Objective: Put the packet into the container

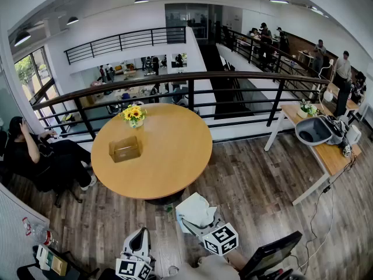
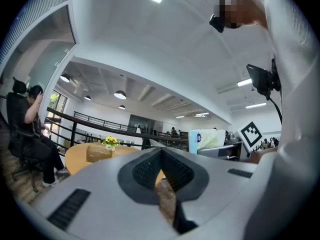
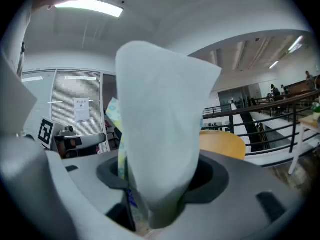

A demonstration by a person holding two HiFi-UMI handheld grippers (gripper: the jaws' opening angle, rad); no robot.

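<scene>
Packet (image 1: pixel 195 210) gripped upright in right gripper (image 1: pixel 189 223) fingers, just off near edge of counter (image 1: pixel 175 162), container (image 1: pixel 125 149) on counter, far left, beside flowers (image 1: pixel 134 114), left gripper (image 1: pixel 139 238) fingers together, empty

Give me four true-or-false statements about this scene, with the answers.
1. The right gripper holds the packet. True.
2. The packet lies inside the container. False: it is in the right gripper, off the table, while the container stands on the table.
3. A vase of yellow flowers stands on the table. True.
4. The left gripper grips a bottle. False: its fingers are together with nothing between them.
</scene>
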